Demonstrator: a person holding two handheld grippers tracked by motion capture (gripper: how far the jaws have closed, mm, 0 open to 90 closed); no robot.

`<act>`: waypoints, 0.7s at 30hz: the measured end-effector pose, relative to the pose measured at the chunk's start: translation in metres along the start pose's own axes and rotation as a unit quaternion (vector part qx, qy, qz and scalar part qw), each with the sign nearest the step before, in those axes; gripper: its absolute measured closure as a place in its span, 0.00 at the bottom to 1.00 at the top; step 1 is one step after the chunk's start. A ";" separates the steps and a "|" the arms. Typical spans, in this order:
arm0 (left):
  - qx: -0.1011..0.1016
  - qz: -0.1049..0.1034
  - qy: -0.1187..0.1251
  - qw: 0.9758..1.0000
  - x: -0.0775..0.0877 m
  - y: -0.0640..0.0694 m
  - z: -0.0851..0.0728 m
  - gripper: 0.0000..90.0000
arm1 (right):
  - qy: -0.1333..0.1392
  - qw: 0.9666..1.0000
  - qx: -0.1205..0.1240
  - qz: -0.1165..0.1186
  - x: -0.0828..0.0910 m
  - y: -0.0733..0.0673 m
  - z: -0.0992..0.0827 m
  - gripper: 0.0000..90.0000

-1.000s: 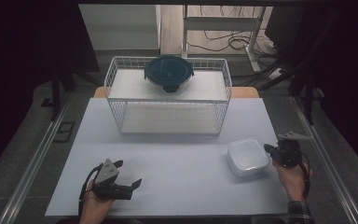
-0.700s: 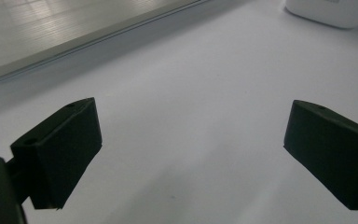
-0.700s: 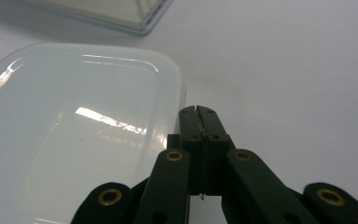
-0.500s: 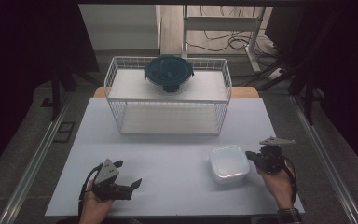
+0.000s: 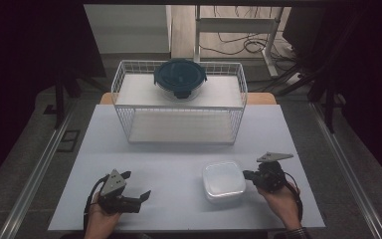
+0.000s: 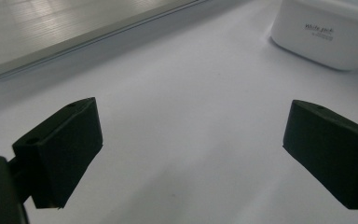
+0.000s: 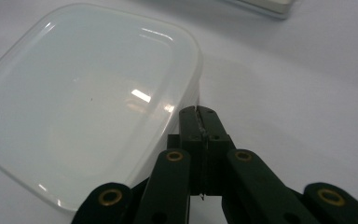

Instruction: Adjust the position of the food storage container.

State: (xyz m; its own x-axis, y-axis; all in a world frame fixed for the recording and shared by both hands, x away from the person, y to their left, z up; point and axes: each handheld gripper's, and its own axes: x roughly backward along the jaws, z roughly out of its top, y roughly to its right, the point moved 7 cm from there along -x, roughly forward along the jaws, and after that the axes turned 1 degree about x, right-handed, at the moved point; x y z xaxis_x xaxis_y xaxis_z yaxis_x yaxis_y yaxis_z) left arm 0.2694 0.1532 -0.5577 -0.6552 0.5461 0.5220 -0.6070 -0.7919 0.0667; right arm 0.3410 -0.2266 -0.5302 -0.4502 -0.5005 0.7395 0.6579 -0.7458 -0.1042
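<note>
A white square lidded container (image 5: 223,180) sits on the white table (image 5: 169,159), right of centre near the front edge. My right gripper (image 5: 246,175) lies level just to its right, jaws shut together and empty. In the right gripper view the closed tips (image 7: 198,114) rest against the container's (image 7: 84,102) side, just below the lid's rim. My left gripper (image 5: 137,185) rests at the front left, open, pointing right toward the container. In the left gripper view its wide-apart jaws (image 6: 191,144) have only bare table between them, and the container (image 6: 328,32) stands farther off.
A white wire basket (image 5: 124,107) stands across the back of the table. A round clear container with a dark teal lid (image 5: 180,78) sits on the basket's top. Dark floor and metal rails flank the table on both sides.
My right gripper has moved left across the table, and the white container has slid left ahead of it. The left gripper has stayed where it was.
</note>
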 end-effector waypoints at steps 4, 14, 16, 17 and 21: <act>0.002 0.005 -0.002 1.000 0.001 -0.002 -0.001 0.06 | -0.003 1.000 0.019 0.017 -0.006 -0.016 0.002 0.99; 0.007 0.008 -0.007 1.000 0.002 -0.006 -0.002 0.06 | -0.005 0.997 0.038 0.073 -0.020 -0.056 0.008 0.99; 0.010 0.007 -0.006 1.000 0.003 -0.007 -0.002 0.06 | -0.005 0.996 0.043 0.083 -0.023 -0.065 0.009 0.99; 0.012 0.008 -0.006 1.000 0.003 -0.007 -0.002 0.06 | -0.004 0.995 0.046 0.087 -0.025 -0.069 0.010 0.99; 0.015 0.006 -0.009 1.000 0.004 -0.008 -0.002 0.07 | -0.004 0.993 0.055 0.102 -0.029 -0.084 0.012 0.99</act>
State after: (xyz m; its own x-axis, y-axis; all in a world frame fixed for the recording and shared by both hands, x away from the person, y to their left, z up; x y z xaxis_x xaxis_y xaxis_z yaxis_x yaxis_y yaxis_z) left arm 0.2709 0.1622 -0.5584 -0.6537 0.5326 0.5375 -0.5861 -0.8057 0.0855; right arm 0.3063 -0.1442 -0.5350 -0.2969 -0.6322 0.7157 0.7975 -0.5764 -0.1784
